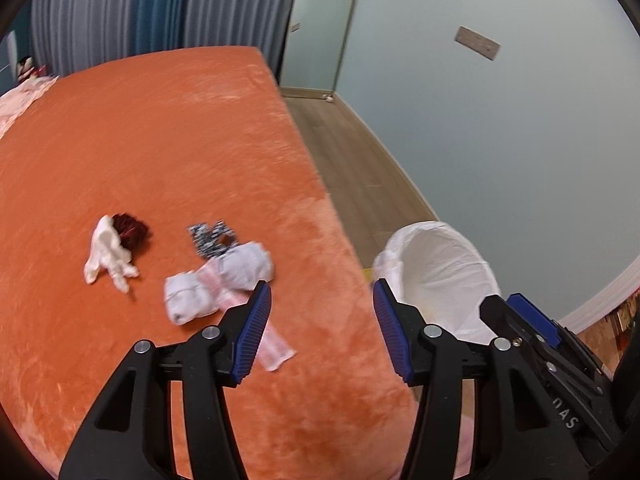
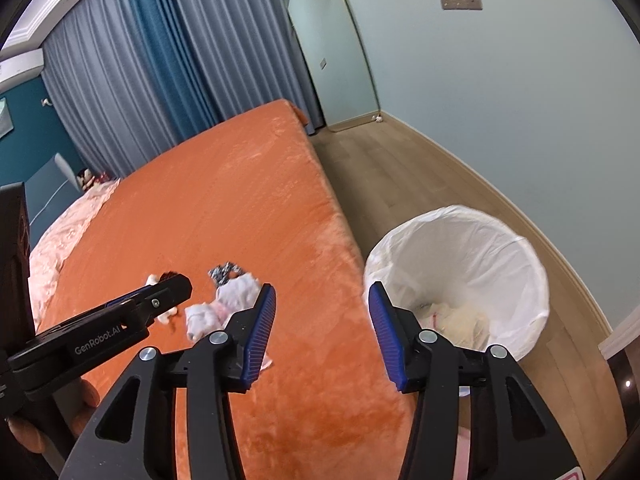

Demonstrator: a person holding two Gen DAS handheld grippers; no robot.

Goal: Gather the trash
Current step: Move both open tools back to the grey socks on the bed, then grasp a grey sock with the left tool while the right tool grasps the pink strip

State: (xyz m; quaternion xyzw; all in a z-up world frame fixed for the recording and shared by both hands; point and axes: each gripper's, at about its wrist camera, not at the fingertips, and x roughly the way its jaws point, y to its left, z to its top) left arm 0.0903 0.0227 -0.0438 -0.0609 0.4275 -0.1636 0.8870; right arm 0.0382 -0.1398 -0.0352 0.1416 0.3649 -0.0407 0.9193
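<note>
- Crumpled white-and-pink paper wrapper (image 1: 218, 286) lies on the orange plush bed (image 1: 160, 140), long axis diagonal, well left of the white-lined bin (image 2: 460, 264).
- Left gripper (image 1: 322, 328) is nearer the wrapper; its fingers are parted and empty.
- Right gripper (image 2: 322, 332) also gapes empty.

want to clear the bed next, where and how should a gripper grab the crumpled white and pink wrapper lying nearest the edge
Probably best at the puffy white bunched middle of the crumpled white and pink wrapper, coming down from above with the open left gripper. That part stands proud of the orange plush bedspread, so the pads can close across it. The flat pink strip trailing toward the camera lies flush and would likely slip.
</note>
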